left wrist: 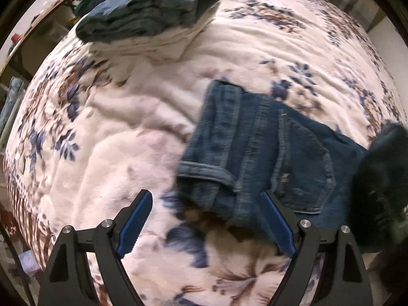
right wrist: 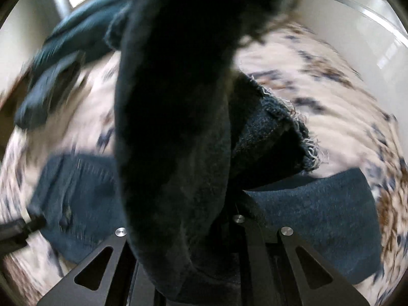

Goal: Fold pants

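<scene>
Blue jeans (left wrist: 267, 153) lie partly folded on the floral blanket (left wrist: 114, 127), waistband and back pocket up, a cuffed hem toward me. My left gripper (left wrist: 206, 196) hangs open just above their near edge, its blue pads (left wrist: 135, 219) touching nothing. In the right wrist view a dark denim leg (right wrist: 173, 127) drapes straight over the camera and hides the fingers; my right gripper (right wrist: 183, 204) is shut on this leg. A frayed hem (right wrist: 306, 140) hangs beside it. The lifted leg shows as a dark blurred mass (left wrist: 382, 178) at the right edge of the left wrist view.
A stack of folded teal and white garments (left wrist: 153, 7) sits at the far end of the bed, seen blurred as a teal pile (right wrist: 63, 51) in the right wrist view. The bed edge and room clutter (left wrist: 15, 97) lie to the left; a pale wall (right wrist: 344, 38) stands beyond the bed.
</scene>
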Action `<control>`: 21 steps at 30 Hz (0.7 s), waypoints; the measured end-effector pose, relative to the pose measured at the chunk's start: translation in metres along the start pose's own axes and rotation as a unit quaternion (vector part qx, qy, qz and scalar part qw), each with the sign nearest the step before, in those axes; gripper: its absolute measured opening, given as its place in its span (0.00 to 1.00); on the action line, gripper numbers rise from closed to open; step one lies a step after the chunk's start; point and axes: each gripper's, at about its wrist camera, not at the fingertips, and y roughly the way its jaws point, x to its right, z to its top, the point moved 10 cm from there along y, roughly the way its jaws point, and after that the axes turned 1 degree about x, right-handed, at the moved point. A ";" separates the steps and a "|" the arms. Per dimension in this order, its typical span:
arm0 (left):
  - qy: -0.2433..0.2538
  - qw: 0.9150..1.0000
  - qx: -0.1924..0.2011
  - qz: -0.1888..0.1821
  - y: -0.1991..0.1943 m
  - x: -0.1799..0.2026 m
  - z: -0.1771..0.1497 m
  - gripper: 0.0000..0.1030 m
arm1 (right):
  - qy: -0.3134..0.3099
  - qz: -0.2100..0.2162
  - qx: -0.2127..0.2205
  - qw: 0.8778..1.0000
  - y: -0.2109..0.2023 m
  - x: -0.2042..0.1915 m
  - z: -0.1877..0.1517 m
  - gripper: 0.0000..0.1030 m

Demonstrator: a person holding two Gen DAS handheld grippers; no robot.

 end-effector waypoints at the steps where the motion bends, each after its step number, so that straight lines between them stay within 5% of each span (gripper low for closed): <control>1: -0.005 1.000 -0.003 -0.002 0.000 -0.004 0.000 0.83 | -0.018 -0.005 -0.012 1.000 0.007 -0.009 -0.007 0.16; 5: -0.024 1.000 -0.004 -0.017 -0.009 -0.014 0.005 0.83 | -0.043 0.012 -0.069 0.997 0.020 -0.023 -0.031 0.39; 6: -0.030 0.999 -0.004 -0.024 -0.013 -0.013 0.008 0.83 | -0.027 0.060 -0.079 0.995 0.015 -0.028 -0.030 0.71; 7: -0.036 0.999 -0.004 -0.034 -0.017 -0.012 0.011 0.83 | -0.012 0.101 -0.087 0.991 0.008 -0.032 -0.030 0.89; 13: -0.046 0.992 -0.018 -0.120 -0.042 0.036 0.035 0.83 | 0.113 0.227 -0.111 0.961 -0.066 -0.028 -0.031 0.89; 17: -0.023 0.981 -0.076 -0.175 -0.030 0.096 0.033 0.83 | 0.175 0.170 -0.106 0.964 -0.088 0.049 -0.020 0.89; 21: 0.043 0.977 -0.151 -0.141 0.003 0.136 0.011 0.83 | 0.206 0.125 -0.113 0.964 -0.076 0.122 -0.021 0.89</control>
